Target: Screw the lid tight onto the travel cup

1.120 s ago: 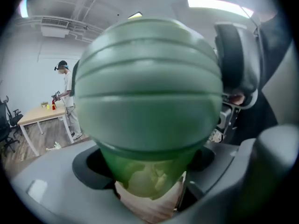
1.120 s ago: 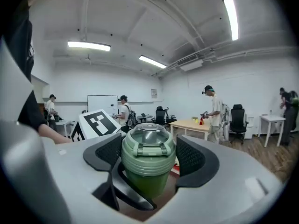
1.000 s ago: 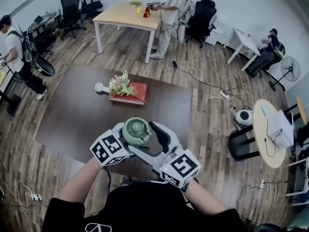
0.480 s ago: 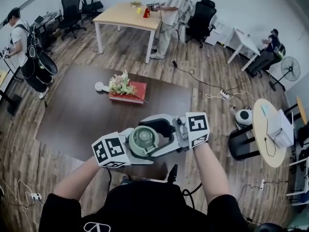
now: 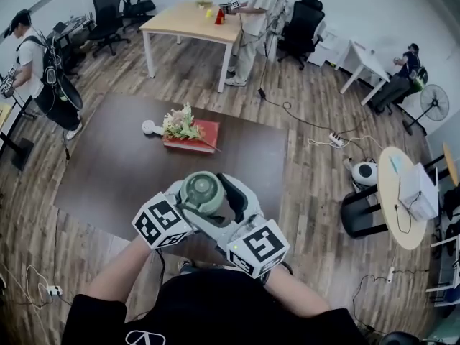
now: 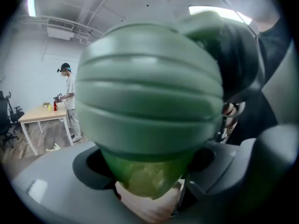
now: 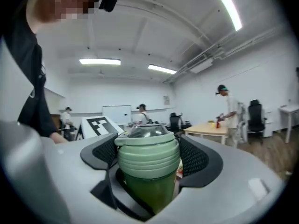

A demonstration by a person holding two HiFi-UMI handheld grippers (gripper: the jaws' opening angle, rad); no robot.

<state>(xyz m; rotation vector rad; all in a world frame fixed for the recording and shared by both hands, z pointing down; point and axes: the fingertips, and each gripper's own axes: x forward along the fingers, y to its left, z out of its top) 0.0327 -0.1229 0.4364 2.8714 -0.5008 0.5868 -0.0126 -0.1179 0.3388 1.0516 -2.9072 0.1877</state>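
Close in front of the person's chest, the travel cup [image 7: 150,190] is held in the air between both grippers, over the near edge of a dark bench [image 5: 108,171]. The left gripper [image 6: 148,174] comes in from the left, and its fingers are clamped on the translucent green body of the cup, below the lid. The lid [image 7: 147,155], a ribbed pale green cap with a clear domed top, sits on the cup. In the right gripper view the cup stands upright. The right gripper [image 7: 148,158] reaches in from the lower right, with its fingers on either side of the lid. They have just been closing, and their meshed pads [image 7: 194,157] lie against the ribbed sides.

Farther out on the dark bench lies a flat red box [image 5: 192,136] with a bunch of flowers [image 5: 178,124] on it. A small white round thing [image 5: 148,128] sits just beside it to the left.

Beyond, across the wooden floor [image 5: 302,149], stands a pale bench [image 5: 180,24] carrying a few small red and yellow items. A standing person [image 5: 253,20] is at its right end. Black office chairs [image 5: 108,13] stand at the far left, and a fan [image 5: 433,103] at the far right.
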